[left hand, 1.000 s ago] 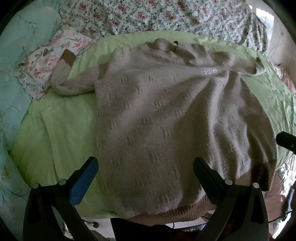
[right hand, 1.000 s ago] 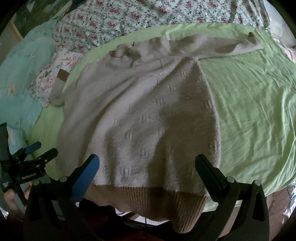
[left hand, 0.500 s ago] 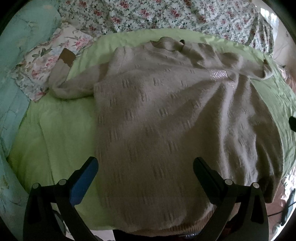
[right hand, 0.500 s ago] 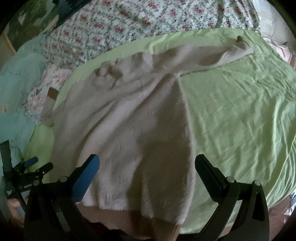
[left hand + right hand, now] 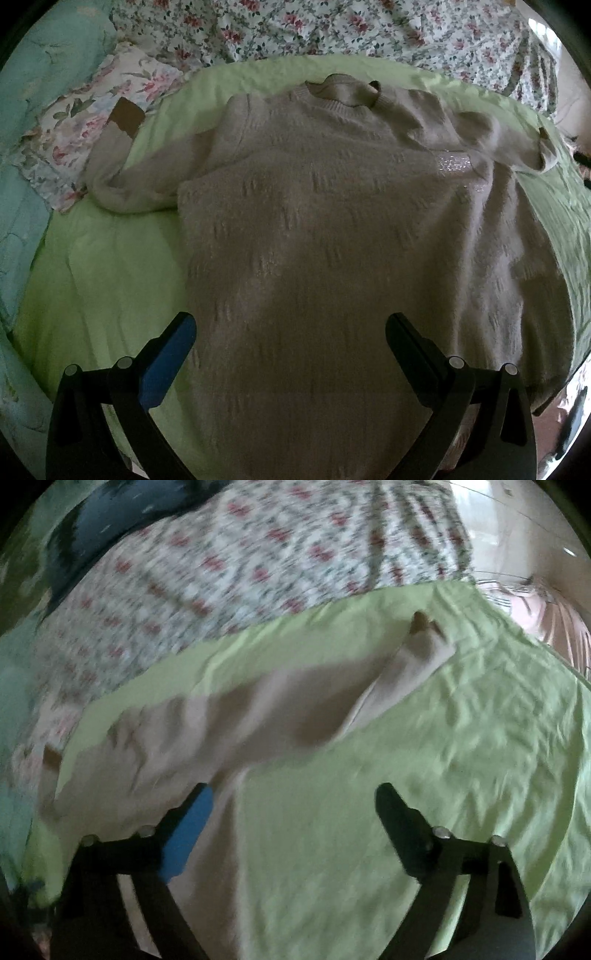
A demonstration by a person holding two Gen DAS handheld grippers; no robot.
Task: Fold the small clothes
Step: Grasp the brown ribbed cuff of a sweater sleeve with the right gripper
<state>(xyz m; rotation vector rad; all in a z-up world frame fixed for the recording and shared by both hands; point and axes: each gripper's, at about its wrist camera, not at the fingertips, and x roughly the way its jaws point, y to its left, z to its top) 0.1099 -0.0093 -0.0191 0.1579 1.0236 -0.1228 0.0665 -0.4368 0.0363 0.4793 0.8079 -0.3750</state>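
A beige knitted sweater (image 5: pixel 332 229) lies spread face up on a green sheet (image 5: pixel 110 266), collar at the far end, one sleeve out to the left and one to the right. My left gripper (image 5: pixel 290 332) is open and empty, hovering over the sweater's lower body. In the blurred right wrist view the sweater (image 5: pixel 207 731) shows at left with its right sleeve (image 5: pixel 413 664) stretched out. My right gripper (image 5: pixel 293 805) is open and empty above the sheet just right of the sweater's side edge.
A floral quilt (image 5: pixel 369 33) lies along the far side of the bed. A floral pillow (image 5: pixel 92 122) and a teal blanket (image 5: pixel 40 74) lie at the left. The green sheet (image 5: pixel 461 775) stretches out right of the sweater.
Both grippers have moved forward over the bed. The right one has swung right, from over the sweater's hem to beside its right edge. Both stay open.
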